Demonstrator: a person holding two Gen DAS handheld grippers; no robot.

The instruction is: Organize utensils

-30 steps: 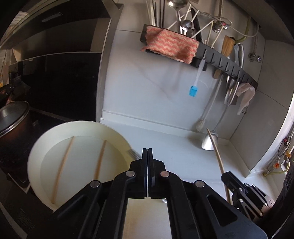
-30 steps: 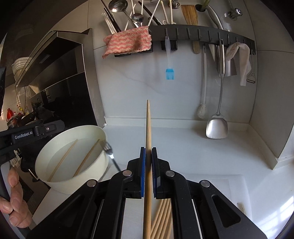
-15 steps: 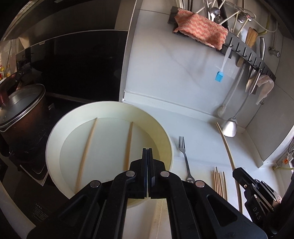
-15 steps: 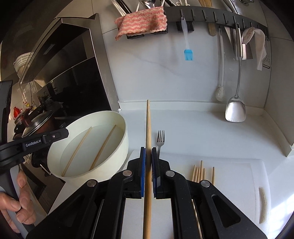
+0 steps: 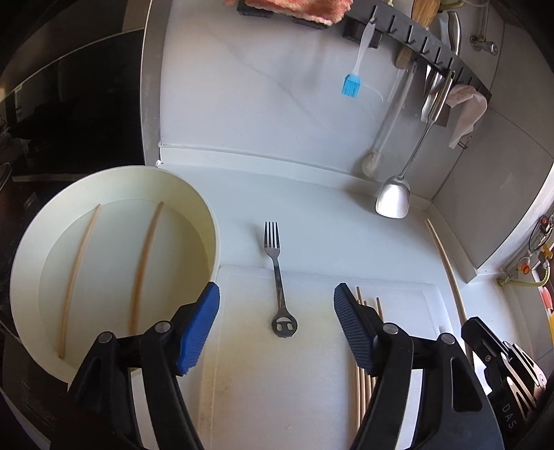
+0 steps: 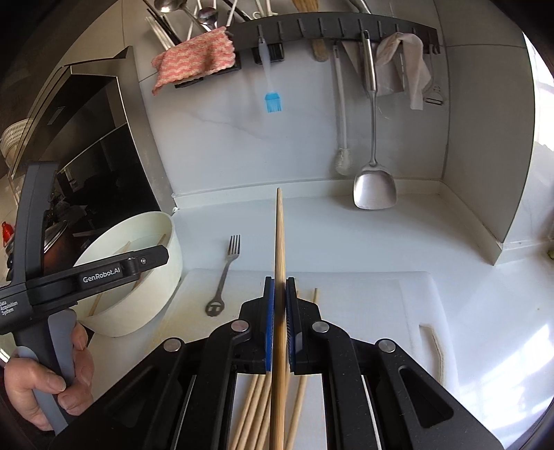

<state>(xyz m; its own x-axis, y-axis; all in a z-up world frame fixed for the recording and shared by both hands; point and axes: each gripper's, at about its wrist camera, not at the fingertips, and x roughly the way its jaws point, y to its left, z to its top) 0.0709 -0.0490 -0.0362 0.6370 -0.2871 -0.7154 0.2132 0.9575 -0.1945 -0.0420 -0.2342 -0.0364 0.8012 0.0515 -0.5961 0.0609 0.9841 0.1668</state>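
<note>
My left gripper is wide open and empty, above the handle end of a metal fork that lies across the white cutting board's far edge. The fork also shows in the right wrist view. My right gripper is shut on a long wooden chopstick pointing forward and up. Several loose chopsticks lie on the board under it; they show in the left wrist view too. A white bowl at left holds two chopsticks.
A wall rail holds a blue brush, a steel spatula, a dish brush and cloths. A dark stove and hood stand left of the bowl. The counter meets a corner wall at right.
My left gripper has opened wide and swung right, from over the bowl to over the fork. My right gripper still holds its chopstick and has dropped lower over the loose chopsticks.
</note>
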